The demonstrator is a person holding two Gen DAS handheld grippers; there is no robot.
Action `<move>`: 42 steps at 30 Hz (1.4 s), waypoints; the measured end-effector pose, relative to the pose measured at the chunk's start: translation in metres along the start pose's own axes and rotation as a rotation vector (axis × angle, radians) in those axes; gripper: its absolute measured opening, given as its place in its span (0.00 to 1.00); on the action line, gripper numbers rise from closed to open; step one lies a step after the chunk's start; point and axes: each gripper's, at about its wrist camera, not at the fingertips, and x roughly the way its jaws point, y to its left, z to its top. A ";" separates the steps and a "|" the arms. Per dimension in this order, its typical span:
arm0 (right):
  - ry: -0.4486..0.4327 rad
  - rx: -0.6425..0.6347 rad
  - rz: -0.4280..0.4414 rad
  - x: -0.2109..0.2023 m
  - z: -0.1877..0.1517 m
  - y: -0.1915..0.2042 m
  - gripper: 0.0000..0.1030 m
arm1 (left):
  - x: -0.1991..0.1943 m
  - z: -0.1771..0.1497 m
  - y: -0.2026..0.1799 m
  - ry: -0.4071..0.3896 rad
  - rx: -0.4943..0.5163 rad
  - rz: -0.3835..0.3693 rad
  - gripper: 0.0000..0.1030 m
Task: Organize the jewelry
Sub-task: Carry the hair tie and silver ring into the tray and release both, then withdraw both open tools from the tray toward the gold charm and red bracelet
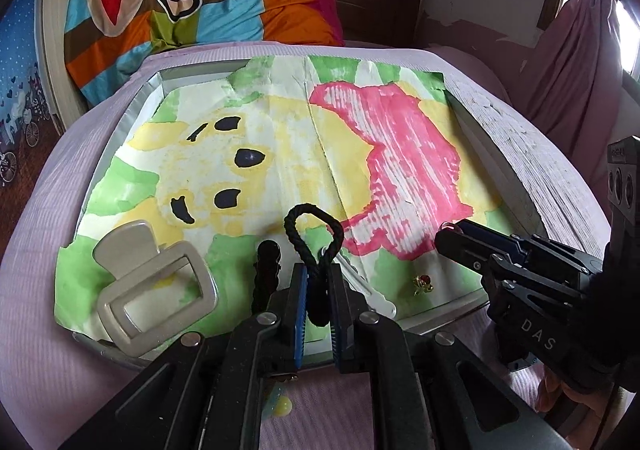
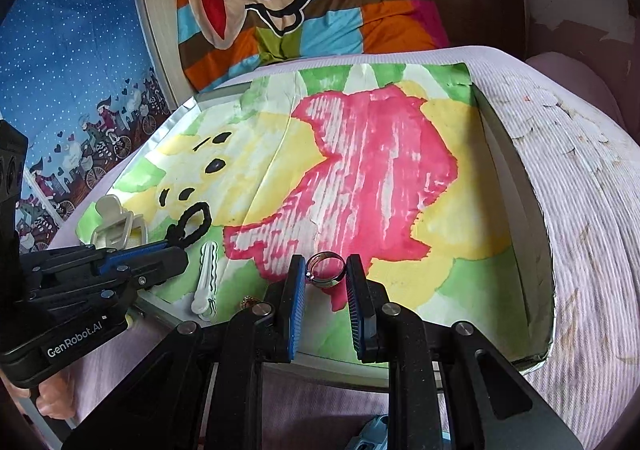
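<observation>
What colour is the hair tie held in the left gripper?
Black; the hair tie is a braided loop, clearest in the left wrist view.

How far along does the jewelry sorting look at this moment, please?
Already lying in the tray: a beige hair claw, a white clip and a small gold piece. In hand: the left gripper is shut on a black hair tie, and the right gripper pinches a metal ring, both over the tray's near edge. Left: setting those two down. No other loose jewelry is visible.
</observation>
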 end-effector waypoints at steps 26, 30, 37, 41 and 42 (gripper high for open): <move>-0.371 0.000 -0.047 -0.101 -0.037 -0.009 0.75 | -0.082 -0.032 0.011 -0.359 -0.054 0.105 0.86; -0.434 -0.002 -0.077 -0.122 -0.052 -0.006 0.83 | -0.096 -0.044 0.014 -0.401 -0.070 0.109 0.93; -0.492 -0.016 -0.077 -0.155 -0.076 -0.004 0.96 | -0.113 -0.067 0.011 -0.443 -0.056 0.110 1.00; -0.513 -0.038 -0.080 -0.169 -0.091 -0.002 0.99 | -0.122 -0.079 0.010 -0.465 -0.058 0.096 1.00; -0.517 -0.045 -0.080 -0.172 -0.095 -0.001 0.99 | -0.124 -0.082 0.009 -0.471 -0.057 0.095 1.00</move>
